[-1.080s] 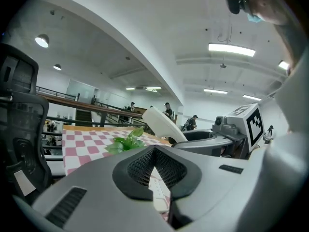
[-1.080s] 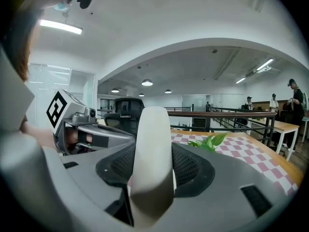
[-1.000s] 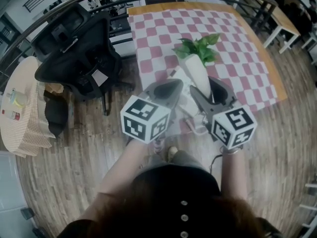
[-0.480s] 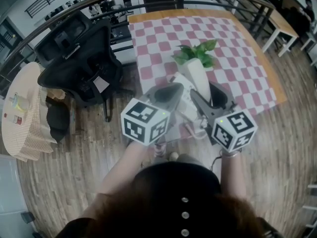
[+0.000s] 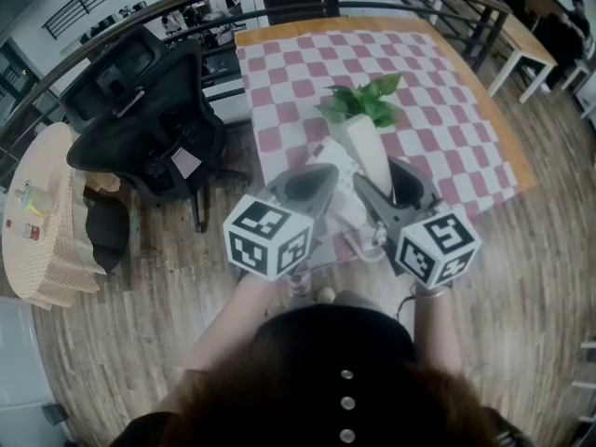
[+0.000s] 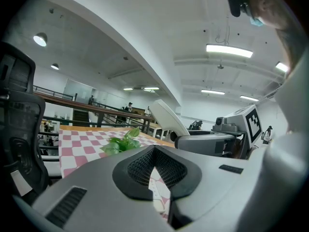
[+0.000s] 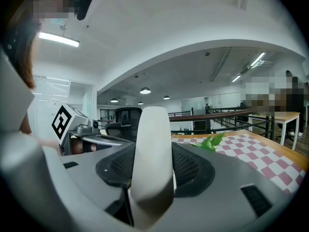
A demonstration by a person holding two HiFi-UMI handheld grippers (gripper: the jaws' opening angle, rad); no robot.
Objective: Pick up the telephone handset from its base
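Note:
The white telephone handset (image 5: 371, 145) stands tilted up and away from me, with my right gripper (image 5: 398, 179) shut on its lower end. In the right gripper view the handset (image 7: 153, 124) fills the gap between the dark mesh pads. The white base (image 5: 339, 186) lies on the checked cloth below and between the two grippers, its coiled cord (image 5: 369, 242) hanging at the table's near edge. My left gripper (image 5: 312, 181) hovers just left of the base with its jaws together and nothing in them. The left gripper view shows the handset (image 6: 169, 117) to the right.
A green plant (image 5: 364, 101) sits behind the handset on the pink-checked table (image 5: 447, 91). A black office chair (image 5: 140, 101) stands at the left, with a small round table (image 5: 37, 212) beyond it. A dark railing (image 5: 140, 17) curves behind them.
The right gripper has tipped a little with the handset in it. The left gripper has kept still.

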